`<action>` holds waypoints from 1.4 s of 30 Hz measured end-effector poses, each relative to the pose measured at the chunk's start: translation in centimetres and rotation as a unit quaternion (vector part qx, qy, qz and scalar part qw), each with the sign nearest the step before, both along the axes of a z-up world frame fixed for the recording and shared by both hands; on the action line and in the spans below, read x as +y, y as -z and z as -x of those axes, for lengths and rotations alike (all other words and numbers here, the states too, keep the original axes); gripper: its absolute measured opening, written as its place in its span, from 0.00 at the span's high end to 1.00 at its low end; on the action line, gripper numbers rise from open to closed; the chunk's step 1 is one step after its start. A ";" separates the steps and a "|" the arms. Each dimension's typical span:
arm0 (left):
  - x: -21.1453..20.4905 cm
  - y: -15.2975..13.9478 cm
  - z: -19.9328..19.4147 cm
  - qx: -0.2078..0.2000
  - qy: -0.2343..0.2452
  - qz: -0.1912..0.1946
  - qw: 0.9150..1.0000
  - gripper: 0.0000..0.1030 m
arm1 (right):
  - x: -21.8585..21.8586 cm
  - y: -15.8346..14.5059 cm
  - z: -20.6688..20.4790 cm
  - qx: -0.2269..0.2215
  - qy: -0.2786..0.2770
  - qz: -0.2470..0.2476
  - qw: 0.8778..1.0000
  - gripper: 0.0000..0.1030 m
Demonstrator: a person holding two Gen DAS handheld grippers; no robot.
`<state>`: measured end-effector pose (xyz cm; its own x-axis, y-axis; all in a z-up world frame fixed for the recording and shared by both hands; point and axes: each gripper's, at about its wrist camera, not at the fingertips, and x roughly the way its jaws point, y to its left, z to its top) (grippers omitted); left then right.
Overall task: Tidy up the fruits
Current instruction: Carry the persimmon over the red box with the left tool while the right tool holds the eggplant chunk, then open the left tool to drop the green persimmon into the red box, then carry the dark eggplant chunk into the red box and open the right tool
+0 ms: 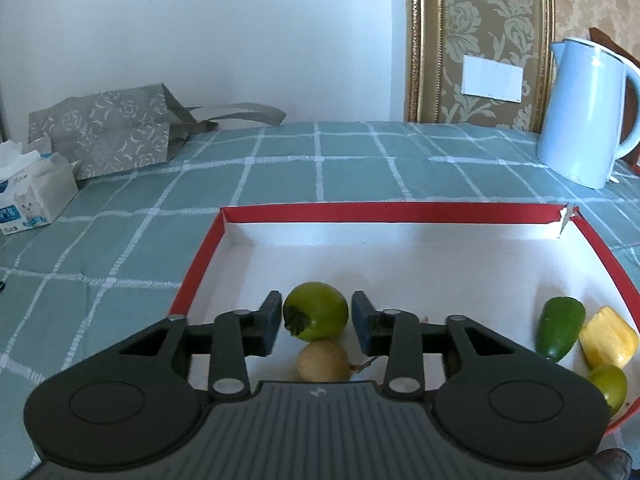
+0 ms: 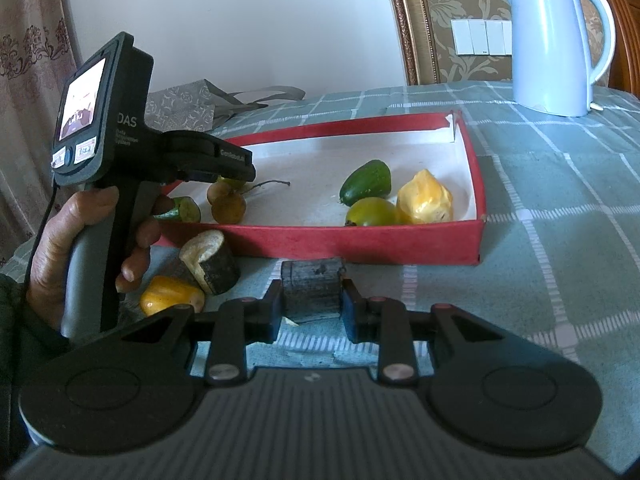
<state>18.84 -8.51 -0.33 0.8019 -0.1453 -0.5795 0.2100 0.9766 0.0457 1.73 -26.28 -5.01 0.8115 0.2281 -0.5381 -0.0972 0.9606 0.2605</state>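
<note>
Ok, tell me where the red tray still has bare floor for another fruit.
The red tray is bare along its far wall and through the middle. Crowded spots: the right corner, with the green pepper, yellow piece and lime; and the near left, around the green fruit and brown fruit.

In the left wrist view the black two-finger left gripper (image 1: 316, 322) covers the lower half of a small tan round fruit (image 1: 322, 364) and the near wall of the shallow red-rimmed cardboard tray (image 1: 360, 213). A round green fruit (image 1: 609, 387) at the tray's right end is partly hidden behind that gripper's body. The white tissue box (image 1: 34, 194) is cut by the left edge. In the right wrist view, the pale blue plastic kettle (image 2: 554, 44) bears lettering too small to read — and a hand (image 2: 60, 240) screens a cut green fruit (image 2: 182, 210).
</note>
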 end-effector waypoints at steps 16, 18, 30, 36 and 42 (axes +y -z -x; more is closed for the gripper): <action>7.2 -2.0 8.8 -0.086 -0.055 0.021 0.995 0.31 | 0.0 0.1 0.0 0.000 0.000 0.003 1.000 0.72; 7.9 -1.6 10.0 -0.083 -0.061 0.010 0.995 0.31 | 0.1 0.1 0.0 0.000 0.000 0.006 1.000 0.72; 11.2 1.3 11.7 -0.020 -0.077 0.041 0.996 0.31 | 1.2 -0.2 0.1 -0.001 0.001 0.043 0.999 0.72; 11.7 1.7 11.4 0.003 -0.082 0.050 0.995 0.31 | 1.7 -0.3 0.2 -0.005 0.007 0.062 0.998 0.73; 11.4 1.7 11.2 0.007 -0.076 0.043 0.996 0.26 | 1.7 -0.5 0.5 -0.013 0.014 0.072 0.997 0.73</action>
